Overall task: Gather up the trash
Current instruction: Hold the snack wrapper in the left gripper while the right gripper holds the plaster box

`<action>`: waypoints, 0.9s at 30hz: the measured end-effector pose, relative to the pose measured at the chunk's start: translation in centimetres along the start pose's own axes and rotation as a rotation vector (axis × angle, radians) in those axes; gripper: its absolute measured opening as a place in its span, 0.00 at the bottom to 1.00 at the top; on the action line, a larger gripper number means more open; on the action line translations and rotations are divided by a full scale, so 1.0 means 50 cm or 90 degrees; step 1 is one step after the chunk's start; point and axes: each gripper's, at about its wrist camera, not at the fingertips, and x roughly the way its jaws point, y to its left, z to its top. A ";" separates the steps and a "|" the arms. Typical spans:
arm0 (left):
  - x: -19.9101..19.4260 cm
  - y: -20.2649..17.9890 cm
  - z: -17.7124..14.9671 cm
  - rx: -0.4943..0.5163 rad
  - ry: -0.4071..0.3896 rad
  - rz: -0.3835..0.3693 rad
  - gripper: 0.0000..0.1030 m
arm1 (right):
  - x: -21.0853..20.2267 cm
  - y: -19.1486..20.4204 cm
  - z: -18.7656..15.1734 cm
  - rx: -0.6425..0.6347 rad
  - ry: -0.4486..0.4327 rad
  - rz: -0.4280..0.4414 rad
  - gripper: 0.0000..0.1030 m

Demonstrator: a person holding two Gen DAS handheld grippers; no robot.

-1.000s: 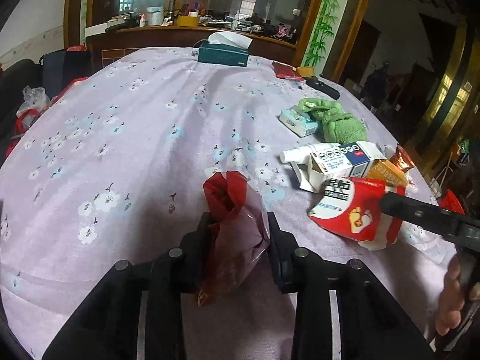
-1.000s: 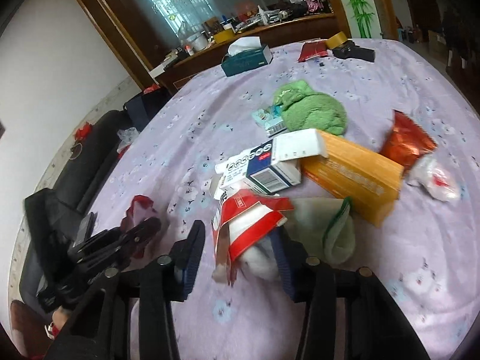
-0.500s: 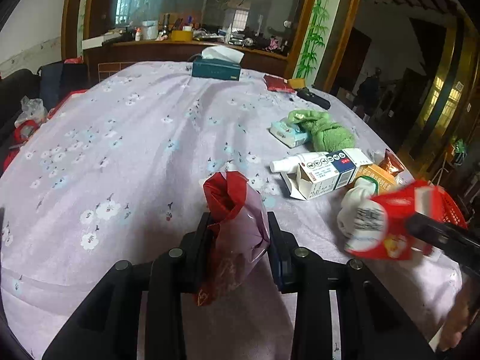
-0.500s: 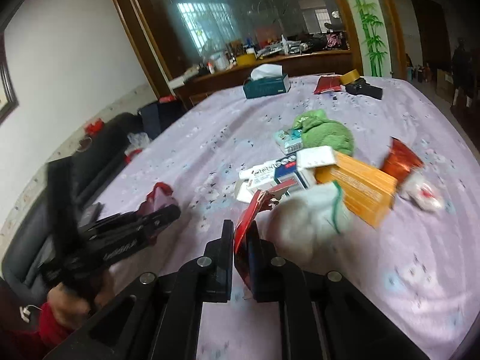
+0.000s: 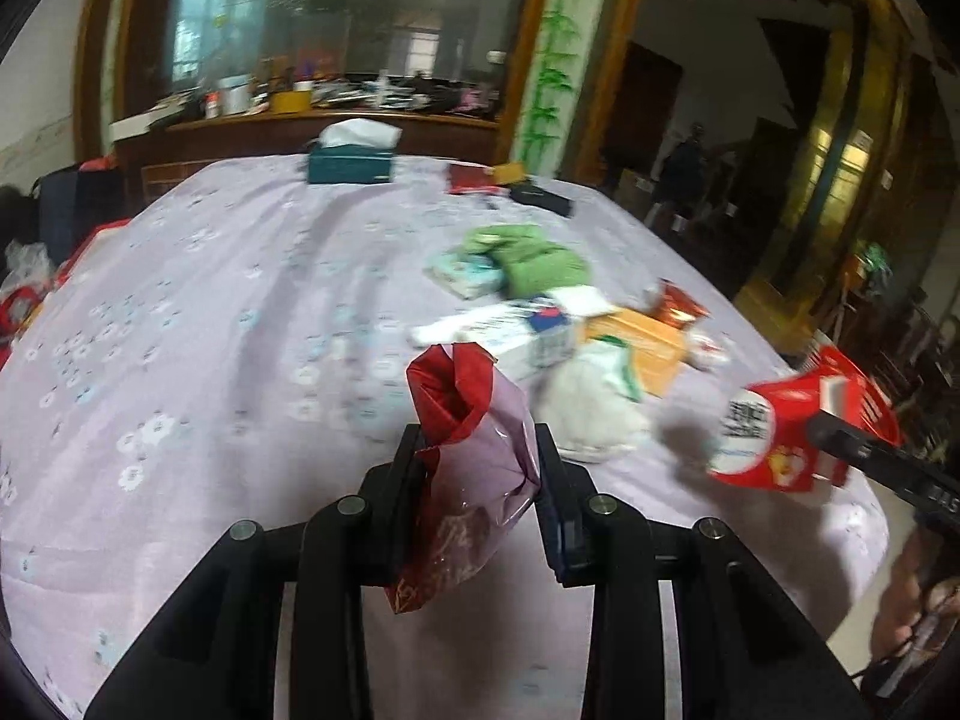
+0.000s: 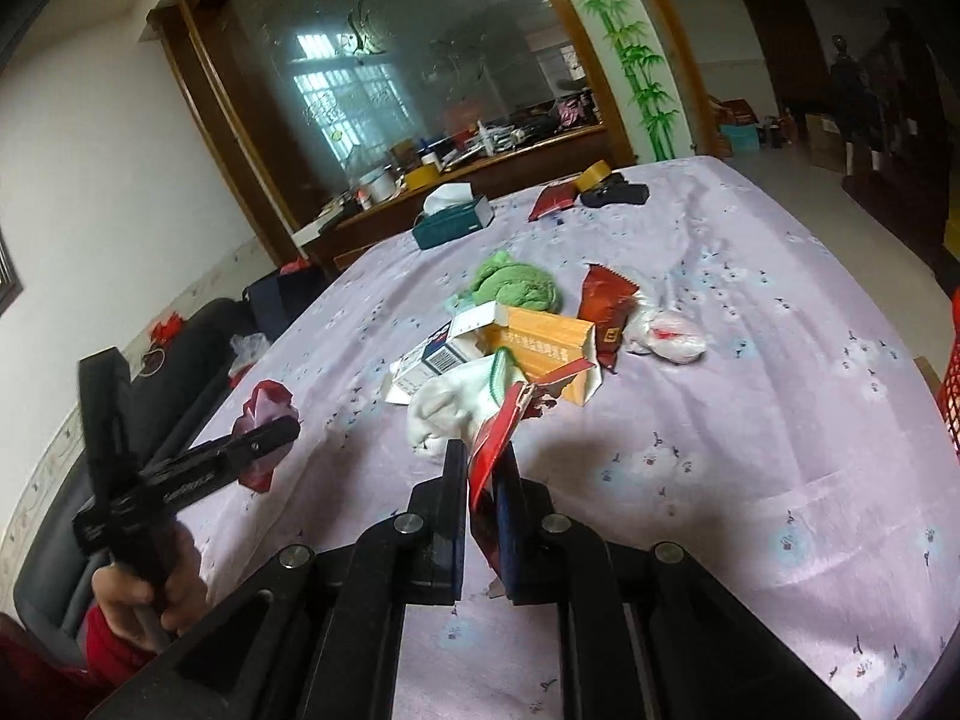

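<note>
My left gripper (image 5: 477, 450) is shut on a crumpled red and clear plastic bag (image 5: 474, 450), held above the purple floral tablecloth (image 5: 210, 330). It also shows in the right wrist view (image 6: 264, 438). My right gripper (image 6: 480, 462) is shut on a flat red and white wrapper (image 6: 501, 438), lifted off the table; in the left wrist view this wrapper (image 5: 780, 438) hangs at the right. A pile of litter remains mid-table: a white sock (image 6: 456, 402), an orange box (image 6: 549, 354), a blue and white carton (image 6: 438, 354), a red foil packet (image 6: 606, 306), a white crumpled wrapper (image 6: 666, 330).
A green cloth (image 6: 516, 285) lies behind the pile. A teal tissue box (image 6: 453, 219), a red pack (image 6: 552, 201) and a black case (image 6: 615, 195) stand at the far end. A red basket (image 6: 951, 372) is beyond the table's right edge. A dark sofa (image 6: 198, 354) is left.
My right gripper has lifted the red and white wrapper higher and pulled it toward the table's right edge; the white sock stayed on the cloth. My left gripper still holds the bag.
</note>
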 end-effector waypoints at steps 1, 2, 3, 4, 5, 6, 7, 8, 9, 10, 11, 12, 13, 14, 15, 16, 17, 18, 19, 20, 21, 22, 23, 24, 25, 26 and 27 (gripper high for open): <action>0.000 -0.020 -0.002 0.010 0.002 -0.011 0.32 | -0.002 0.002 0.000 -0.002 -0.004 -0.001 0.09; 0.001 -0.033 -0.004 0.017 0.004 -0.016 0.32 | -0.003 0.003 0.000 -0.004 -0.005 -0.001 0.09; 0.002 -0.054 -0.006 0.028 0.002 -0.020 0.32 | -0.006 0.004 -0.002 -0.006 -0.006 -0.002 0.09; 0.003 -0.067 -0.009 0.033 0.000 -0.021 0.32 | -0.008 0.004 -0.002 -0.006 -0.008 -0.004 0.09; 0.004 -0.076 -0.010 0.037 0.001 -0.023 0.32 | -0.011 0.004 -0.004 -0.007 -0.010 -0.005 0.09; 0.009 -0.090 -0.012 0.045 0.006 -0.030 0.32 | -0.014 0.005 -0.005 -0.008 -0.011 -0.005 0.09; 0.011 -0.097 -0.014 0.048 0.009 -0.032 0.32 | -0.017 0.003 -0.005 -0.009 -0.012 -0.006 0.09; 0.014 -0.103 -0.016 0.050 0.011 -0.031 0.32 | -0.021 0.002 -0.006 -0.009 -0.013 -0.007 0.09; 0.018 -0.111 -0.017 0.053 0.014 -0.033 0.32 | -0.024 0.001 -0.007 -0.007 -0.014 -0.008 0.09; 0.021 -0.118 -0.018 0.057 0.018 -0.037 0.32 | -0.026 -0.001 -0.009 -0.006 -0.014 -0.007 0.09; 0.020 -0.124 -0.022 0.060 0.019 -0.038 0.32 | -0.027 -0.002 -0.010 -0.004 -0.014 -0.007 0.09; 0.021 -0.129 -0.024 0.063 0.019 -0.036 0.32 | -0.030 -0.003 -0.012 -0.003 -0.015 -0.009 0.09; 0.021 -0.134 -0.026 0.066 0.021 -0.036 0.32 | -0.033 -0.004 -0.012 -0.001 -0.016 -0.010 0.09; 0.022 -0.137 -0.027 0.068 0.022 -0.037 0.32 | -0.035 -0.006 -0.013 -0.001 -0.016 -0.010 0.09; 0.021 -0.139 -0.027 0.069 0.023 -0.037 0.32 | -0.037 -0.006 -0.014 0.000 -0.016 -0.010 0.09; 0.020 -0.140 -0.028 0.069 0.022 -0.035 0.32 | -0.039 -0.007 -0.015 0.000 -0.016 -0.012 0.09; 0.021 -0.141 -0.029 0.071 0.024 -0.033 0.32 | -0.041 -0.007 -0.016 0.001 -0.016 -0.014 0.09; 0.021 -0.142 -0.030 0.071 0.025 -0.032 0.32 | -0.041 -0.007 -0.017 0.002 -0.013 -0.015 0.09; 0.021 -0.141 -0.031 0.070 0.026 -0.031 0.32 | -0.040 -0.007 -0.016 0.001 -0.011 -0.017 0.09; 0.021 -0.140 -0.031 0.070 0.026 -0.030 0.32 | -0.038 -0.007 -0.015 0.000 -0.010 -0.018 0.09; 0.021 -0.140 -0.032 0.070 0.027 -0.028 0.32 | -0.038 -0.004 -0.015 -0.004 -0.007 -0.023 0.09; 0.020 -0.139 -0.033 0.070 0.028 -0.027 0.32 | -0.038 -0.002 -0.016 -0.008 -0.006 -0.028 0.09; 0.020 -0.138 -0.034 0.070 0.028 -0.027 0.32 | -0.038 0.001 -0.016 -0.013 -0.006 -0.033 0.09; 0.020 -0.137 -0.035 0.069 0.028 -0.026 0.32 | -0.038 0.003 -0.018 -0.017 -0.006 -0.038 0.09; 0.019 -0.137 -0.034 0.068 0.028 -0.026 0.32 | -0.037 0.008 -0.018 -0.027 -0.004 -0.053 0.09; 0.019 -0.136 -0.035 0.068 0.027 -0.026 0.32 | -0.036 0.008 -0.020 -0.034 -0.005 -0.063 0.09; 0.019 -0.135 -0.035 0.069 0.026 -0.025 0.32 | -0.036 0.012 -0.021 -0.043 -0.006 -0.074 0.09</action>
